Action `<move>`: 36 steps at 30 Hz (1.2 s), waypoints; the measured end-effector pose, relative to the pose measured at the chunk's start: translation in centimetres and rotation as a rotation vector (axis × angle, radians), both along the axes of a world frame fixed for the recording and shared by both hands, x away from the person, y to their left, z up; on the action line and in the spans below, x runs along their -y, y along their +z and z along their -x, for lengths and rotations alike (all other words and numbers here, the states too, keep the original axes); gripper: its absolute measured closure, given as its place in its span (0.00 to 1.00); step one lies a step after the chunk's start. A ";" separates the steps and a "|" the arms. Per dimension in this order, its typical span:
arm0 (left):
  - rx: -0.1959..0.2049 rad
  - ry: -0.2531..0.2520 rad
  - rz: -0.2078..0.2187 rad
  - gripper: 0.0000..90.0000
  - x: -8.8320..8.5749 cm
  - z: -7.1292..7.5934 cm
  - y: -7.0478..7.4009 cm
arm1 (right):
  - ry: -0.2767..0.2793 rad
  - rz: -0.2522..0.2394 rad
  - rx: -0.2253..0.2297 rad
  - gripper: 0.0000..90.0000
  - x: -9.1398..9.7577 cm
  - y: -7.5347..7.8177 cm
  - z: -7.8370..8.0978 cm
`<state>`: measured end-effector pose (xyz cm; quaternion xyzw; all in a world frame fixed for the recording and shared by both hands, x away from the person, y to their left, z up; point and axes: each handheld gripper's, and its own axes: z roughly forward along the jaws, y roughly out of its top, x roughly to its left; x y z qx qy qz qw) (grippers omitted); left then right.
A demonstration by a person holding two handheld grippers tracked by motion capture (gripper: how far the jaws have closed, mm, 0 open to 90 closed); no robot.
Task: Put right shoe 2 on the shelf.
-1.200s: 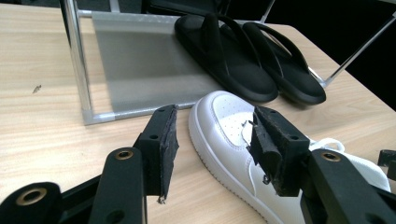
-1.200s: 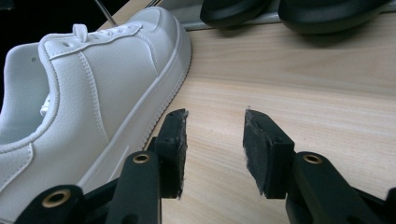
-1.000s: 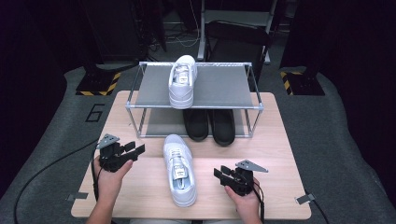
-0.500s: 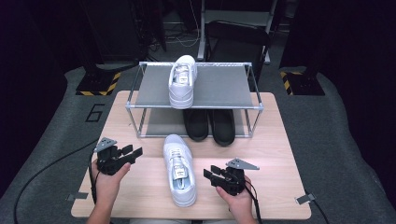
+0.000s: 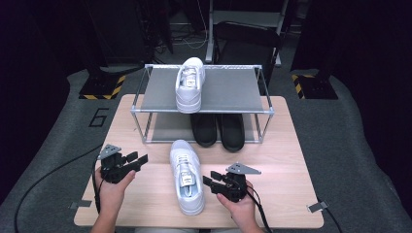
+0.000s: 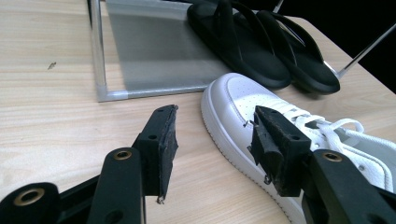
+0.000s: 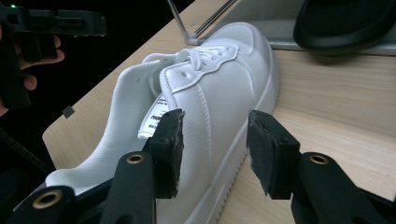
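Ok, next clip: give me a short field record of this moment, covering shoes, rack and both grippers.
work in hand: white sneaker on the table, between both grippers
left gripper: open, beside the sneaker, not touching
right gripper: open, jaws just widened, close to the sneaker's side, nothing gripped
rack top: second white sneaker
rack bottom: black sandals

— What surrounds the wooden table (image 5: 272, 194)?

— Grey carpeted floor (image 5: 350, 160), marked with a "6" (image 5: 99, 117) at the left. Two yellow-and-black striped base plates (image 5: 103, 88) sit on either side behind it.

— And farther back?

— A dark chair (image 5: 248, 46) beneath a metal frame (image 5: 243, 19), loose cables (image 5: 187, 36) on the floor, black surroundings. Light falls from overhead onto the tabletop.
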<state>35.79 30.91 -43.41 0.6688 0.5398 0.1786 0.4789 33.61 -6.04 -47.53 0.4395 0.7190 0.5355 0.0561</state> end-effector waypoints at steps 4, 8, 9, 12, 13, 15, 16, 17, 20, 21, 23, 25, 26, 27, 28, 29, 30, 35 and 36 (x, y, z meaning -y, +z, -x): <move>-0.010 -0.006 -0.003 0.55 -0.2 0.1 -0.1 | 0.017 0.004 0.000 0.62 -0.5 0.1 0.0; -0.015 -0.004 -0.001 0.55 -0.3 0.2 -0.2 | 0.029 0.005 -0.001 0.61 -1.1 0.1 0.0; -0.015 -0.003 -0.001 0.55 -0.4 0.2 -0.2 | 0.035 0.008 0.003 0.61 -1.2 0.1 0.0; -0.016 0.001 0.000 0.55 -0.4 0.2 -0.3 | 0.052 0.024 0.003 0.60 -1.8 -0.1 -0.1; -0.008 0.008 0.003 0.55 -0.3 0.2 -0.3 | 0.055 0.035 0.005 0.60 -2.0 -0.2 -0.2; -0.014 0.002 0.002 0.55 -0.4 0.2 -0.2 | 0.063 0.044 -0.003 0.60 -2.4 -0.4 -0.3; -0.014 0.002 0.002 0.55 -0.4 0.2 -0.3 | 0.065 0.043 -0.001 0.60 -2.6 -0.5 -0.3; -0.014 0.002 0.003 0.55 -0.4 0.2 -0.3 | 0.063 0.049 -0.015 0.60 -2.7 -0.5 -0.3; -0.014 0.002 0.002 0.55 -0.4 0.3 -0.3 | 0.064 0.061 -0.016 0.60 -3.0 -0.8 -0.5; -0.020 0.001 0.003 0.55 -0.4 0.3 -0.3 | 0.059 0.063 -0.009 0.60 -3.1 -0.9 -0.6; -0.022 0.001 0.002 0.55 -0.4 0.3 -0.3 | 0.053 0.063 -0.020 0.60 -3.2 -1.0 -0.7; -0.015 0.002 -0.001 0.55 -0.5 0.3 -0.3 | 0.046 0.069 -0.029 0.60 -3.3 -1.2 -0.8; -0.017 0.003 0.001 0.55 -0.5 0.3 -0.3 | 0.048 0.068 -0.027 0.60 -3.4 -1.3 -0.9; -0.014 0.006 0.002 0.55 -0.5 0.3 -0.4 | 0.046 0.074 -0.027 0.59 -3.4 -1.3 -1.0; -0.016 0.004 0.001 0.55 -0.6 0.3 -0.4 | 0.047 0.079 -0.019 0.59 -3.5 -1.3 -1.0; -0.017 0.004 0.004 0.55 -0.6 0.3 -0.4 | 0.042 0.077 -0.022 0.59 -3.6 -1.3 -1.0; -0.017 0.004 0.004 0.55 -0.6 0.3 -0.4 | 0.042 0.077 -0.022 0.59 -3.6 -1.3 -1.0; -0.021 0.007 0.005 0.55 -0.6 0.3 -0.6 | 0.031 0.086 -0.013 0.59 -3.8 -1.4 -1.0; -0.022 0.007 0.006 0.55 -0.6 0.3 -0.7 | 0.033 0.089 -0.012 0.59 -3.8 -1.5 -1.0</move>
